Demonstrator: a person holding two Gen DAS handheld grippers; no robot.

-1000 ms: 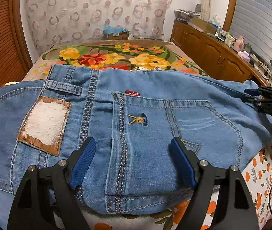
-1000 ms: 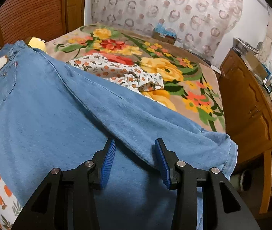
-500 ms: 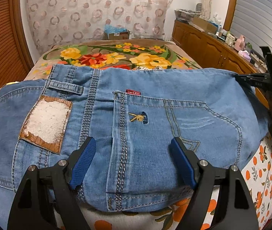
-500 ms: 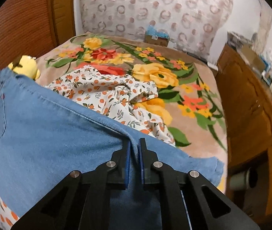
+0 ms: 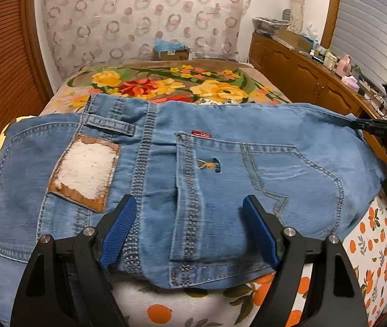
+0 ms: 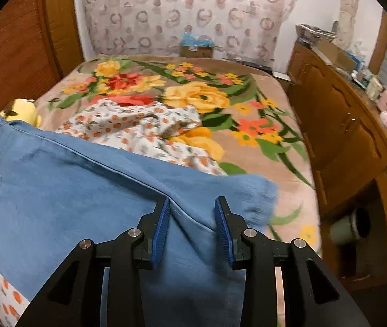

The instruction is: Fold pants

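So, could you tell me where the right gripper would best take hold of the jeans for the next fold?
Probably at the frayed hem of the jeans, coming in from the near edge. The leg lies flat there with a free corner, just beyond the right gripper, whose jaws are opening above the denim seam.

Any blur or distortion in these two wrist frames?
Left wrist: sharp, jeans stitching crisp; fisheye bends the cabinet and darkens the corners. Right wrist: motion blur on the hem and the bedspread; the fingers stay sharp.
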